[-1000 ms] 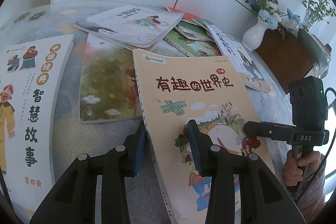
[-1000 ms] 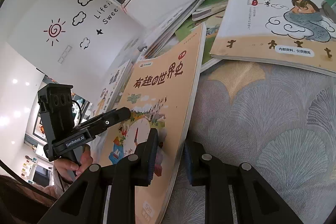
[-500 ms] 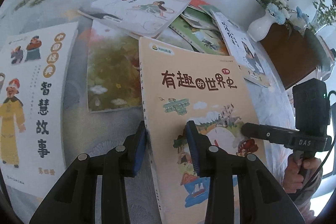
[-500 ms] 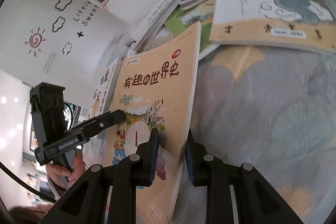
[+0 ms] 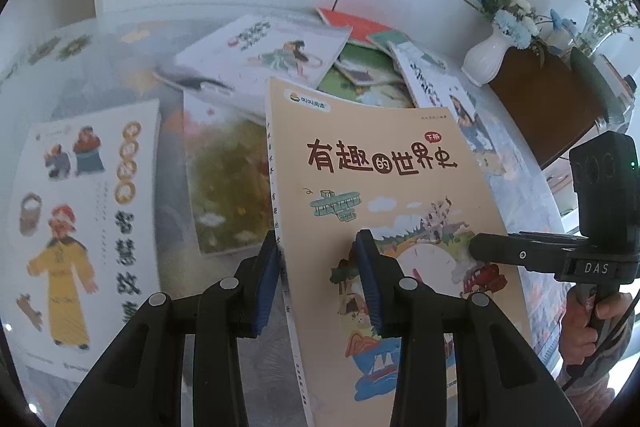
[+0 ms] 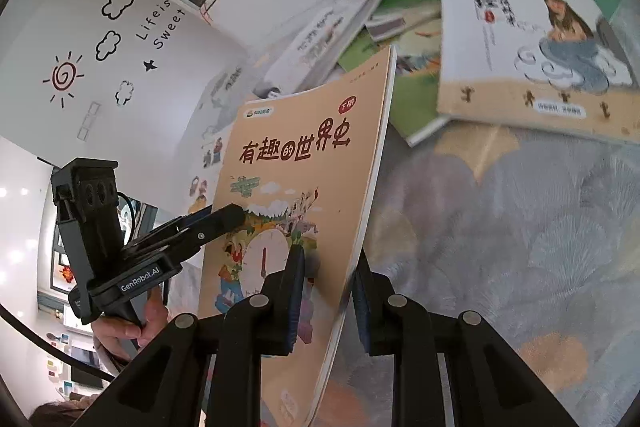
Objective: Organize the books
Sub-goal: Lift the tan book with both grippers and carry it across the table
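Book (image 5: 384, 211) raised off surface (image 6: 520, 227), spine edge pinched by left gripper (image 5: 318, 279), opposite edge by right gripper (image 6: 330, 291).

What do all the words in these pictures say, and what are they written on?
"有趣的世界史" and "下册": tan book held by both grippers.
"智慧故" running down: white book at left; its round gold characters are blurred.
"Lifeis Sweet": wall.
"DAS": right gripper.
"GenRobot.AI": left gripper.
Too small or blurred: the tan book's logo and spine text, the mermaid book, shelf spines.
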